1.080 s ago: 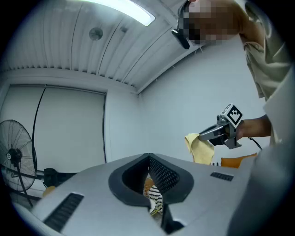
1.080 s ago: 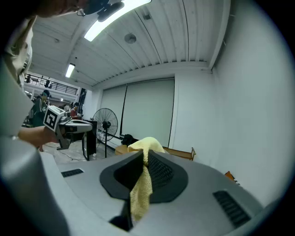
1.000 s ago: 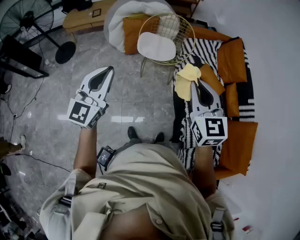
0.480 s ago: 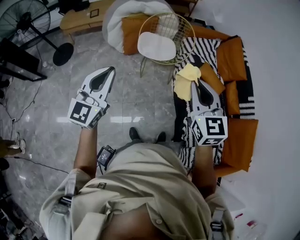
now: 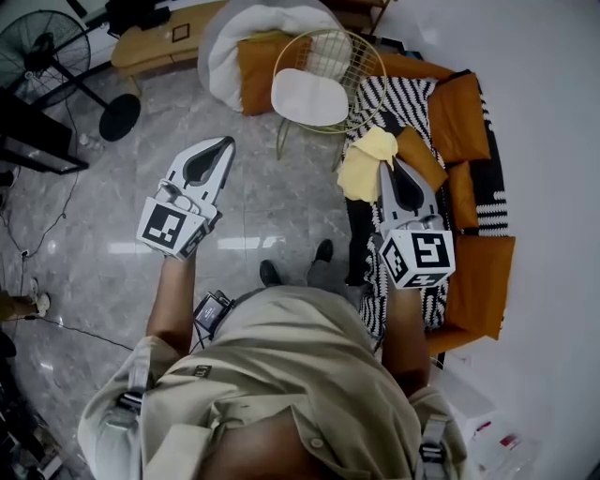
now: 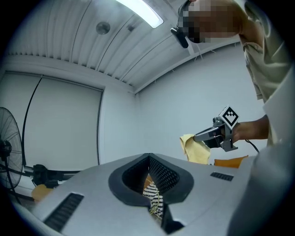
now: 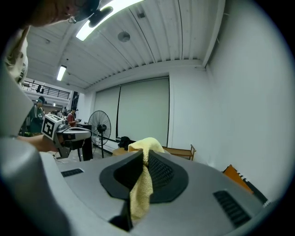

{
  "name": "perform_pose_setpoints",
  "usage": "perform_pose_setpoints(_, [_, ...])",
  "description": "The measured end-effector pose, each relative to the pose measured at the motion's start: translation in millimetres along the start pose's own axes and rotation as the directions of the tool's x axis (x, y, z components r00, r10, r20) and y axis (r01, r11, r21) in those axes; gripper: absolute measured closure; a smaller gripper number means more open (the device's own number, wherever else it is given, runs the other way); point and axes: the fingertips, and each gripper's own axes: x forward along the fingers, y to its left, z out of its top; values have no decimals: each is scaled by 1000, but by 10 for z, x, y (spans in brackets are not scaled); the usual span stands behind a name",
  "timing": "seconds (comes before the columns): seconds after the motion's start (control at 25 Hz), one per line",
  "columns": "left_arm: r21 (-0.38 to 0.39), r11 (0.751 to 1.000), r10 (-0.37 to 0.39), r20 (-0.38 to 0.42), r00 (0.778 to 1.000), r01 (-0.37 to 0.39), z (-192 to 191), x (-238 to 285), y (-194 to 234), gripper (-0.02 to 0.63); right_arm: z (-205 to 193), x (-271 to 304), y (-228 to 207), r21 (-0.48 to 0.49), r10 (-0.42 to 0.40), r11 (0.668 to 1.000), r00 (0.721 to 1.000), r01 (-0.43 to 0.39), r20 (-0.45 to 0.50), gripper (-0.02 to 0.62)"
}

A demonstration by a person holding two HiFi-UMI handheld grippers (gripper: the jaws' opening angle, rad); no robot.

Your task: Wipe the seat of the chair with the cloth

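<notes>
Yellow cloth point(image 5: 364, 164) was pinched in the right gripper point(image 5: 387, 169), jaws closed tight on a bunched fold. In the right gripper view it stuck up past the tips and trailed down thru the gap. In the head view it hung off the tip at centre-right, drooping to the lower left, not touching the chair.

White seat pad point(image 5: 309, 97) of the wire chair point(image 5: 370, 58) sat top-centre of the frame, i.e. up and left of the cloth, near but apart. Pad's long axis ran approx. left-right in the frame. Wire backrest curved round the pad's upper-right side, so that rim lay btwn the cloth and the pad. Coming move prob. needs the cloth carried up-left and lowered over that rim, or swung round to the open lower-left side.

Left gripper point(image 5: 226, 146) hung at left-centre over the marble floor point(image 5: 272, 206), jaws together w/ nothing in them; only striped fabric showed beyond the slit in its own view. Its tip was about as near the pad as the right one, but it held no cloth.

Around: b/w striped couch point(image 5: 375, 103) w/ orange cushions point(image 5: 457, 112) on the right side of the frame, under and beside the right gripper. Standing fan point(image 5: 42, 42) at upper left, wooden bench point(image 5: 155, 39) and white beanbag point(image 5: 253, 23) along the top edge.
</notes>
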Motion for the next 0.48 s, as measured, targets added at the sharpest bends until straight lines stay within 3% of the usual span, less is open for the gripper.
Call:
perform_pose_setpoints(0.24, [-5,1000,12,-27,1000,-12,-143,327,99,589,-106,403,-256,23,19,1000,1000,-19,-2,551])
perform_pose_setpoints(0.48, [-1,999,37,-81,996,-37,-154,911,70,589,-103,918,-793,50,81,995,997,-81,6,551])
